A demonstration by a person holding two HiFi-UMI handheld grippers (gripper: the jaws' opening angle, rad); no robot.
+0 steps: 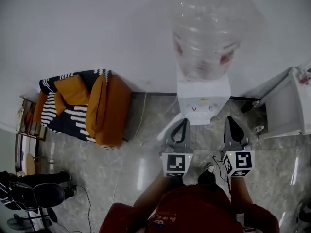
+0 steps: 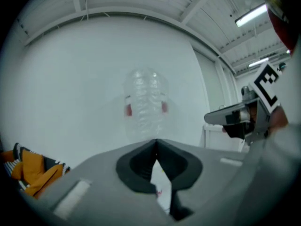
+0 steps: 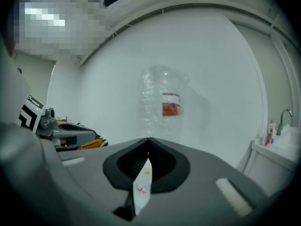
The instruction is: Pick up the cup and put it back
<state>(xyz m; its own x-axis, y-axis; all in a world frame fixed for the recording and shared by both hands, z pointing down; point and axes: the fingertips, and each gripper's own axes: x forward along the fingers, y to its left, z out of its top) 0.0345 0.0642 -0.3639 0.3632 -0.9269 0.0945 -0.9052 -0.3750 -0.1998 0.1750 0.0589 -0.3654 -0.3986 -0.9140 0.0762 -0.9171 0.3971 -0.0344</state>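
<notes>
Clear bottle point(image 1: 204, 38) sits on top of a white dispenser point(image 1: 203, 98), which stands against the wall. Facing it are the left gripper point(image 2: 156, 141) and the right gripper point(image 3: 148, 139), held side by side and level. Each has its jaws clenched tip to tip, with nothing gripped. Location of the cup: cannot be told from any view. An orange sofa point(image 1: 97, 106) stands well apart, at left.

Water dispenser point(image 1: 203, 97), orange sofa point(image 1: 111, 111)
</notes>
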